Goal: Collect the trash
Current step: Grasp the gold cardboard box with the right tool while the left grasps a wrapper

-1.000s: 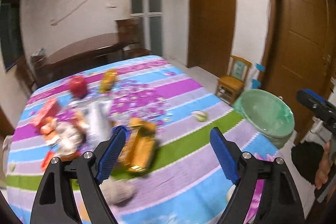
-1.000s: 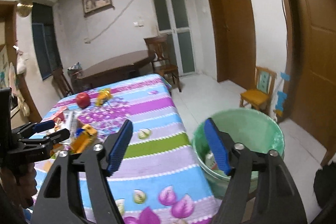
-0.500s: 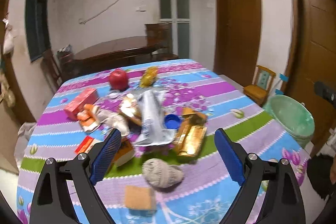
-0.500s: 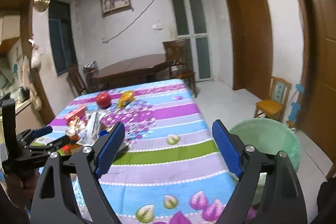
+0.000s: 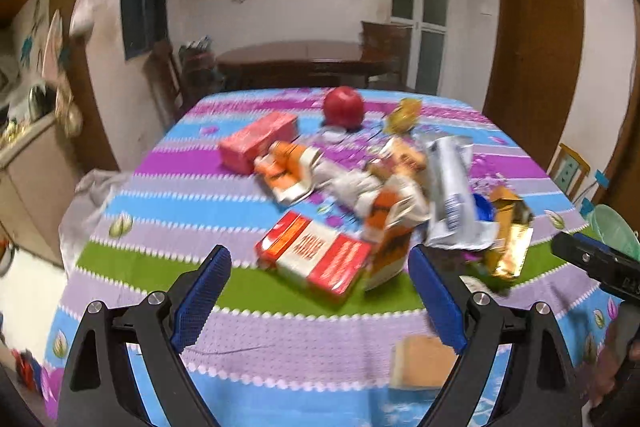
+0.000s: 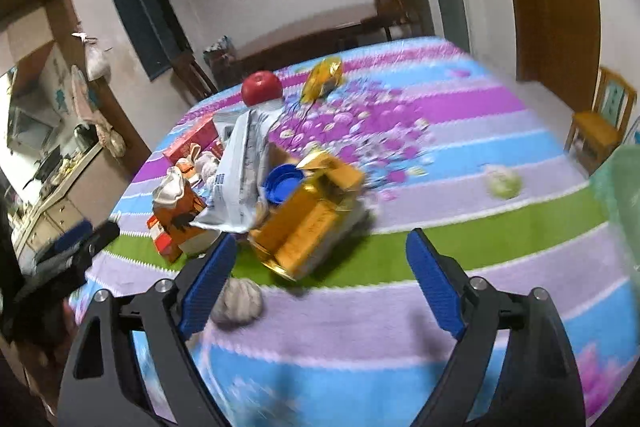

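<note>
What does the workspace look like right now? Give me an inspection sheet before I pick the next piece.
Surface: striped floral tablecloth covers the table.
Job's things: red-and-white carton, gold box, silver pouch, orange wrappers, pink box, blue cap, all heaped mid-table; brown card and grey crumpled wad lie nearer the edge.
Clutter: red apple and yellow wrapper at the far side.
Grippers: left gripper open, empty; right gripper opening, nothing between the jaws.
Cables: a wire runs across the back wall.
Surroundings: green bin beside the table, small wooden chair, dark dining table behind.
</note>
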